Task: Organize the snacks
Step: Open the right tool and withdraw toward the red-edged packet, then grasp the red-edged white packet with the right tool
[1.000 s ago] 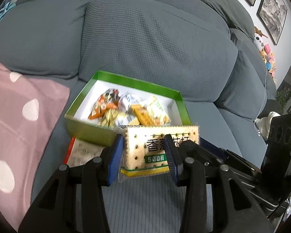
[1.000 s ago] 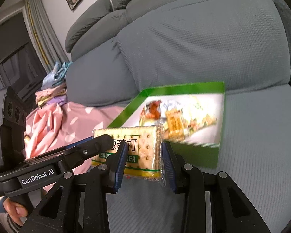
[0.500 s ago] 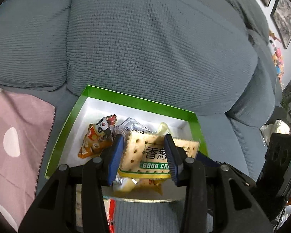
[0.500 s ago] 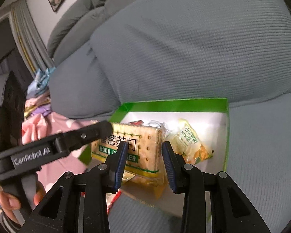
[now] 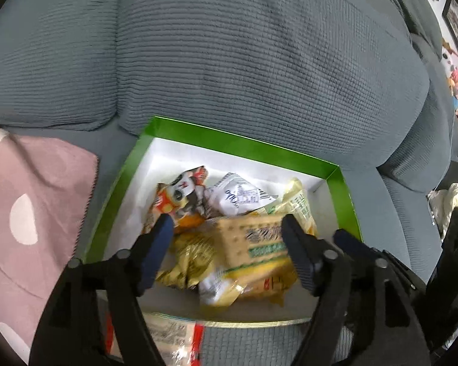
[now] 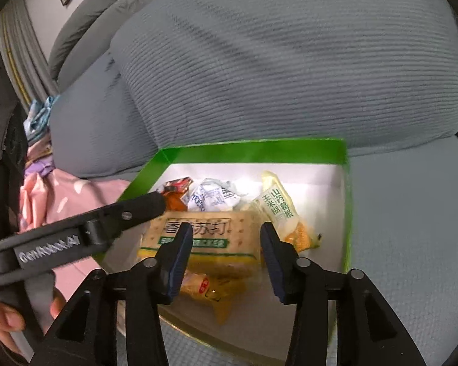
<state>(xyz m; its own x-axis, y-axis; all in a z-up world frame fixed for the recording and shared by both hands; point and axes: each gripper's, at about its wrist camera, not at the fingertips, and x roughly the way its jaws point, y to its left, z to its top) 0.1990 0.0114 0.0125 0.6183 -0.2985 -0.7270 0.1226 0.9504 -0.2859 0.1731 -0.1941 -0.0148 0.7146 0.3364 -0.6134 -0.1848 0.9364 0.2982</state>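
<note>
The soda cracker pack (image 5: 250,241) (image 6: 210,228) lies loose on top of the other snacks in the green box (image 5: 229,140) (image 6: 250,149), blurred in the left wrist view. My left gripper (image 5: 227,228) hovers over it, its jaws opening wide, with neither pad pressing on the pack. My right gripper (image 6: 226,231) is above the same pack, jaws opening too, pads clear of it. One black finger of the left gripper (image 6: 131,210) reaches in from the left in the right wrist view. The box also holds a panda packet (image 5: 180,192), a white packet (image 5: 238,195) and a yellow-green packet (image 6: 278,204).
The box sits on a grey sofa seat against the back cushion (image 5: 259,61). A pink spotted cloth (image 5: 30,213) lies left of the box. A red-and-white packet (image 5: 168,335) lies on the seat in front of the box. A person's hand (image 6: 6,320) holds the left gripper.
Both grippers carried the cracker pack forward over the box while shut on it. Both have now opened and the pack has dropped onto the snacks.
</note>
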